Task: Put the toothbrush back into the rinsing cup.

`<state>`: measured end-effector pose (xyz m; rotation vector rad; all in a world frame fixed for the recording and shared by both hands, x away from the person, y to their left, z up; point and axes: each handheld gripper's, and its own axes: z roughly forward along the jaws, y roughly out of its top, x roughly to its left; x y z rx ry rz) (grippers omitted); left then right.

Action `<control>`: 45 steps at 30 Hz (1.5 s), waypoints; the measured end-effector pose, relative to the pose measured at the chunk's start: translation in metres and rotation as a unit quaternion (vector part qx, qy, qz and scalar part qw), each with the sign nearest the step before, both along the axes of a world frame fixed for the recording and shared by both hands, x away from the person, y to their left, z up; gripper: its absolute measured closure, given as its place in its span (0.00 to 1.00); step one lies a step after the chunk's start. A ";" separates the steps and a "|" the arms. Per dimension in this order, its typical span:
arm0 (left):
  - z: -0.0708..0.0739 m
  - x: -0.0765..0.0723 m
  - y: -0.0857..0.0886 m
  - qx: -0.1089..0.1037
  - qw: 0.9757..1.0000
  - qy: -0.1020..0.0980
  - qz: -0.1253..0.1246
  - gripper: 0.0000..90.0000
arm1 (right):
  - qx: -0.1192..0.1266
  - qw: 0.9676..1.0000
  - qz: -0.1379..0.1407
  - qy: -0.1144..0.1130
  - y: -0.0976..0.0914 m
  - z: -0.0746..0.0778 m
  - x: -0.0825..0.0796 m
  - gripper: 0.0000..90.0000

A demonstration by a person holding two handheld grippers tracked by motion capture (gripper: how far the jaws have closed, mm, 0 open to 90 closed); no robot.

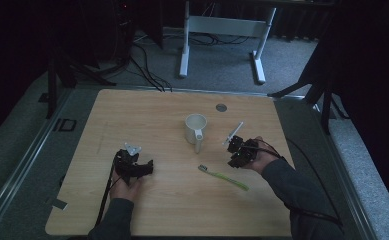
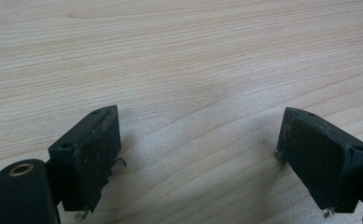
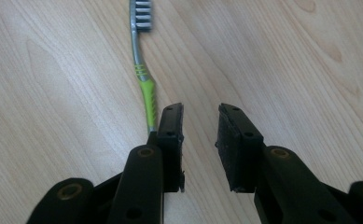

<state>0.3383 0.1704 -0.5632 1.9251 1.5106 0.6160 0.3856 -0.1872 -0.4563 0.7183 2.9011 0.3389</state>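
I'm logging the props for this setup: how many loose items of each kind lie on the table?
White mug: 1
Green toothbrush: 1
Total: 2

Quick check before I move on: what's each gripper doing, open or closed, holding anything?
Left gripper: open wide, nothing between its fingers, bare table below.
Right gripper: open with a narrower gap, holding nothing; the toothbrush lies just outside its fingers.

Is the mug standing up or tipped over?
Standing up. The mug sits on the table with its round opening facing upward.
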 end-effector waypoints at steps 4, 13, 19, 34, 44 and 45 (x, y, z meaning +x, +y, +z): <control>0.000 0.000 0.000 0.000 1.000 0.000 0.000 0.15 | -0.007 1.000 0.007 0.004 0.004 -0.002 0.000 0.79; 0.000 0.000 0.000 0.000 1.000 0.000 0.000 0.15 | -0.022 1.000 0.017 0.011 0.011 -0.005 0.000 0.80; 0.000 0.000 0.000 0.001 1.000 0.001 -0.003 0.16 | -0.024 0.999 0.024 0.018 0.016 -0.007 0.000 0.83; 0.000 0.000 0.000 0.002 1.000 0.001 -0.004 0.16 | -0.027 0.999 0.028 0.029 0.020 -0.014 -0.002 0.84; 0.000 0.000 0.000 0.002 1.000 0.001 -0.004 0.16 | -0.032 0.998 0.033 0.036 0.025 -0.016 -0.002 0.84; 0.000 0.000 0.000 0.002 1.000 0.001 -0.004 0.15 | -0.033 0.998 0.034 0.038 0.025 -0.017 -0.002 0.84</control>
